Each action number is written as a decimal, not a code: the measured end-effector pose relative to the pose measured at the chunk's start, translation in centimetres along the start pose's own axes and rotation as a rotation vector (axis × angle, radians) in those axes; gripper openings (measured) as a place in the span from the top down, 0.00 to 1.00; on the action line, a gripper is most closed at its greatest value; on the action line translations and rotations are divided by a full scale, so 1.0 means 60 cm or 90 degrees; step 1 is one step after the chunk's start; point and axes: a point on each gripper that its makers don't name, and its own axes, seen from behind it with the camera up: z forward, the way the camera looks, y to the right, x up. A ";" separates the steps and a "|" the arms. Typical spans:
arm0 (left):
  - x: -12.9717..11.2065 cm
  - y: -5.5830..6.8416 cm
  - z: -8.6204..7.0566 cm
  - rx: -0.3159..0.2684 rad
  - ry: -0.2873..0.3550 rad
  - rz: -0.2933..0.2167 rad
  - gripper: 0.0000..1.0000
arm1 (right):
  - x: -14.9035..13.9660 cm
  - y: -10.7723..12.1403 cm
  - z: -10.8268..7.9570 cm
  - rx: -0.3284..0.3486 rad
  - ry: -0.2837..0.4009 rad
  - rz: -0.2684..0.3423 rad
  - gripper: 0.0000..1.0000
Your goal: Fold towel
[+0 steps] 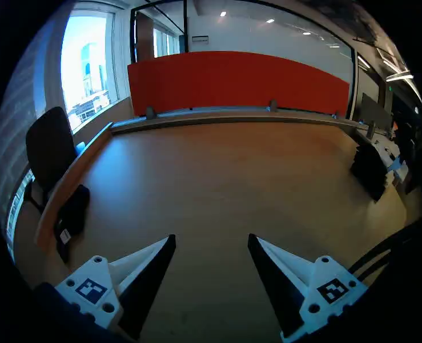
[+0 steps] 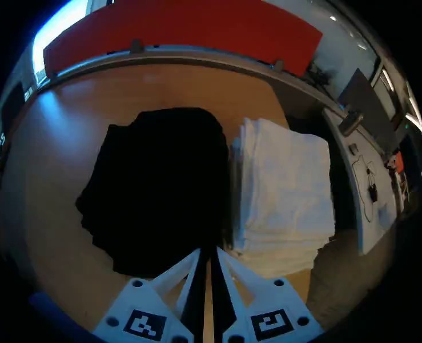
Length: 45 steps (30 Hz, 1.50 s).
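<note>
A crumpled black towel [image 2: 159, 188] lies on the wooden table [image 2: 62, 148] in the right gripper view. A neat stack of folded white towels [image 2: 285, 194] sits right beside it. My right gripper [image 2: 209, 251] is nearly closed, its dark tips pinching the black towel's near edge by the gap between the two piles. In the left gripper view my left gripper [image 1: 211, 237] hangs open above the bare wooden table [image 1: 222, 177], with nothing between its fingers. A dark pile [image 1: 372, 168] sits at that table's far right edge.
A red partition [image 1: 239, 80] runs along the table's back edge. A black chair [image 1: 49, 148] stands at the left by the window. A grey desk with cables [image 2: 365, 188] lies to the right of the white stack.
</note>
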 end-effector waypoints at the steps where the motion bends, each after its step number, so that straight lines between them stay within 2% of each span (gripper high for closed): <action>1: 0.000 0.000 0.000 0.000 0.000 0.000 0.06 | 0.000 0.000 0.001 0.000 0.000 0.000 0.95; 10: 0.003 -0.001 0.003 0.001 0.001 -0.002 0.06 | 0.001 -0.001 -0.003 -0.002 0.006 0.002 0.91; 21: 0.006 -0.001 0.003 -0.002 0.002 -0.002 0.06 | -0.001 -0.003 -0.023 -0.006 0.030 0.007 0.74; 24: 0.008 -0.001 0.004 -0.002 0.003 -0.001 0.06 | -0.003 -0.001 -0.029 -0.012 0.036 0.008 0.66; 32: 0.011 -0.004 0.002 -0.001 0.007 -0.002 0.06 | -0.006 0.002 -0.039 -0.022 0.046 0.020 0.64; 37: 0.011 -0.005 0.001 -0.002 0.008 -0.006 0.07 | 0.000 -0.009 -0.046 -0.012 0.064 0.031 0.61; 39: 0.011 -0.006 0.001 -0.002 0.009 -0.007 0.06 | 0.005 -0.015 -0.050 -0.007 0.074 0.037 0.52; 42: 0.012 -0.007 0.001 -0.002 0.010 -0.007 0.06 | 0.014 -0.021 -0.055 -0.002 0.090 0.045 0.26; 44: 0.013 -0.006 0.001 -0.003 0.012 -0.006 0.06 | 0.019 -0.024 -0.058 -0.002 0.099 0.048 0.16; 45: 0.013 -0.006 0.000 -0.003 0.012 -0.006 0.06 | 0.020 -0.026 -0.059 -0.001 0.102 0.049 0.13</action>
